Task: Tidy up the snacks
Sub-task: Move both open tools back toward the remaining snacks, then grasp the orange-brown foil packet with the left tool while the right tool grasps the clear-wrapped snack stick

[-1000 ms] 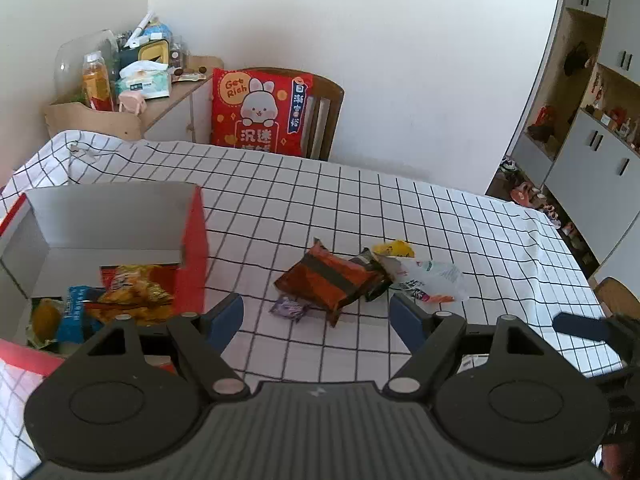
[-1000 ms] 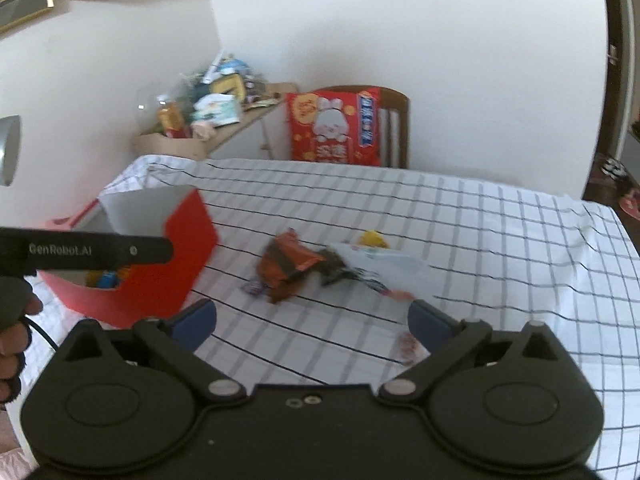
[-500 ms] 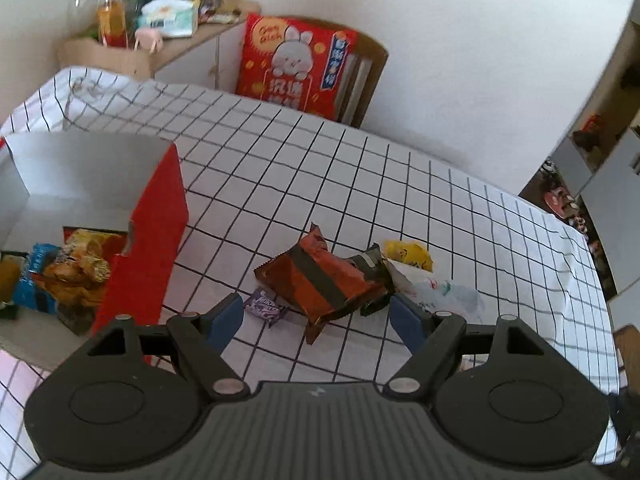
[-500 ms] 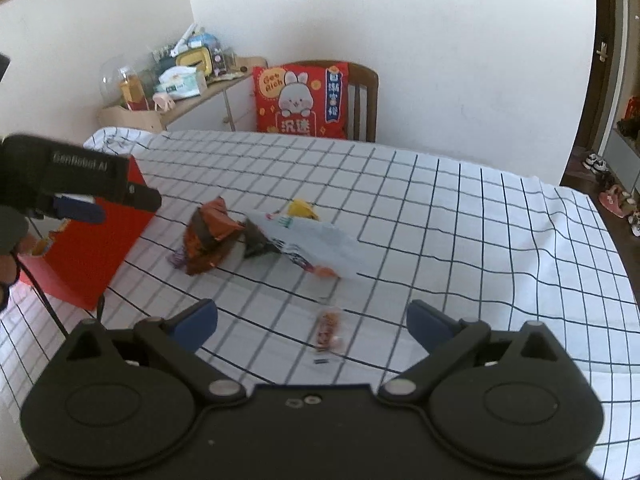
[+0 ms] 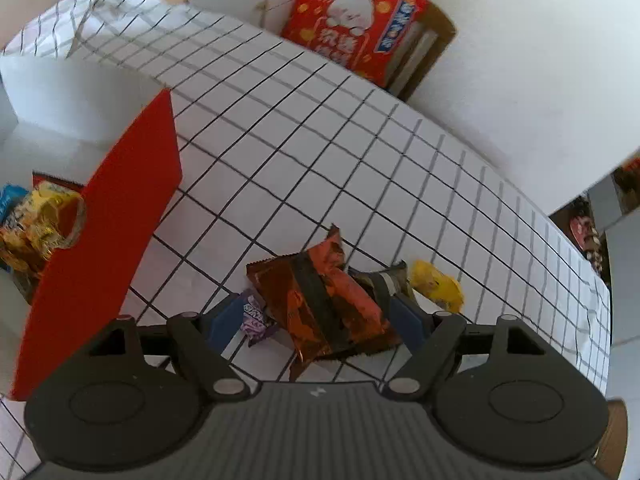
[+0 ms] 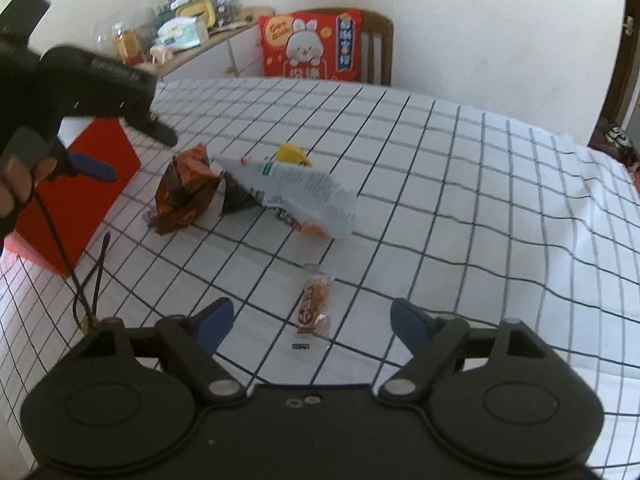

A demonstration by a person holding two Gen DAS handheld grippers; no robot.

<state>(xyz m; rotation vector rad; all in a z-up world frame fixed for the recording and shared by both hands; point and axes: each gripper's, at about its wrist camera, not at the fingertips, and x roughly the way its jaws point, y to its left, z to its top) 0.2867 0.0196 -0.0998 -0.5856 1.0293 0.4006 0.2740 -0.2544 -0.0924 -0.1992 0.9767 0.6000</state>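
Observation:
My left gripper point(image 5: 316, 320) is open, its blue fingers on either side of an orange-and-black snack packet point(image 5: 320, 300) on the checked tablecloth. A small purple candy point(image 5: 256, 318) lies by the left finger, and a dark packet point(image 5: 380, 280) and a yellow snack point(image 5: 436, 282) lie to the right. The red box point(image 5: 100, 240) at left holds several snacks point(image 5: 36, 224). My right gripper point(image 6: 312, 320) is open above a small clear-wrapped snack point(image 6: 314, 304). In the right wrist view the left gripper point(image 6: 132, 144) hovers over the orange packet point(image 6: 184, 190) beside a white bag point(image 6: 300, 192).
A wooden chair with a red rabbit cushion point(image 6: 312, 48) stands at the table's far side. A cluttered side shelf point(image 6: 188, 32) is at the back left. A black cable point(image 6: 88, 280) trails on the cloth by the red box point(image 6: 80, 204).
My left gripper has moved forward and down so the orange packet now lies between its fingers. My right gripper has come closer to the small clear-wrapped snack.

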